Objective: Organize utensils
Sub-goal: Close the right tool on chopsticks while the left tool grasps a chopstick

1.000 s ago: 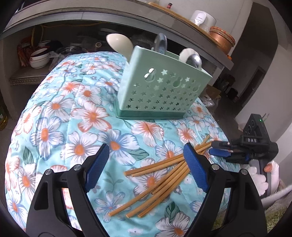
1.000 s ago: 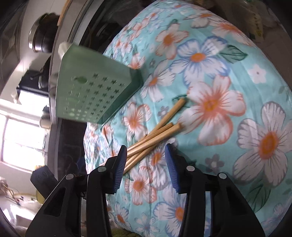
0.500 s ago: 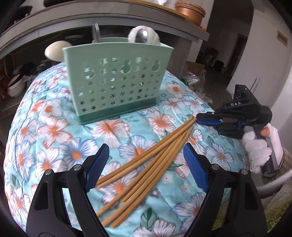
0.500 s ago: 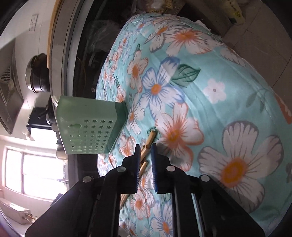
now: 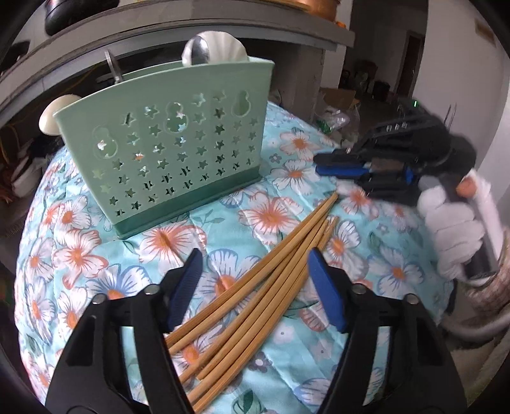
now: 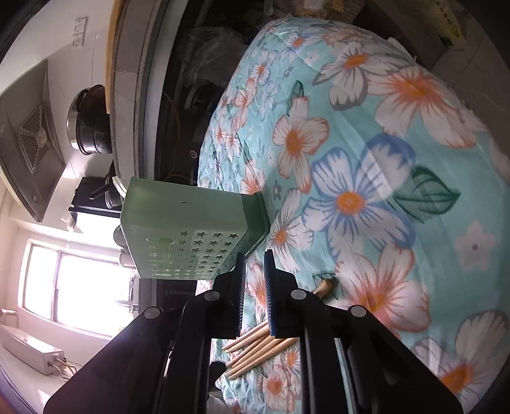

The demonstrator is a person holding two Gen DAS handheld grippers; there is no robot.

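Left wrist view first: the left gripper [image 5: 255, 280] hangs low over the bundle of chopsticks [image 5: 255, 293], its blue pads on either side of the sticks, and its jaws are closing. The pads do not yet press on the wood; a gap shows between each pad and the nearest stick. The chopsticks lie fanned on the floral cloth [image 5: 79, 254], their thick ends toward the upper right and their thin ends running down under the gripper's black frame.

Further out in the same view, the right gripper [image 5: 342, 165] floats above the cloth beyond the thick ends of the chopsticks, held by a white-gloved hand [image 5: 452, 235]. Its blue pads sit nearly together with only a thin slit between them, and nothing is held in them. It is somewhat blurred.

From the right wrist view, the same narrow gap shows between the right gripper's pads, with only cloth seen through it. The chopsticks lie below and beside its frame, apart from the pads.

Behind the chopsticks stands the green utensil holder [image 5: 178, 153], upright on the cloth, its front wall pierced with star and gourd-shaped holes. A metal spoon [image 5: 196, 54] and a white spoon [image 5: 226, 47] stick up from its right end, and another white spoon [image 5: 52, 117] shows at its left end. A grey counter ledge [image 5: 191, 28] runs behind the holder.
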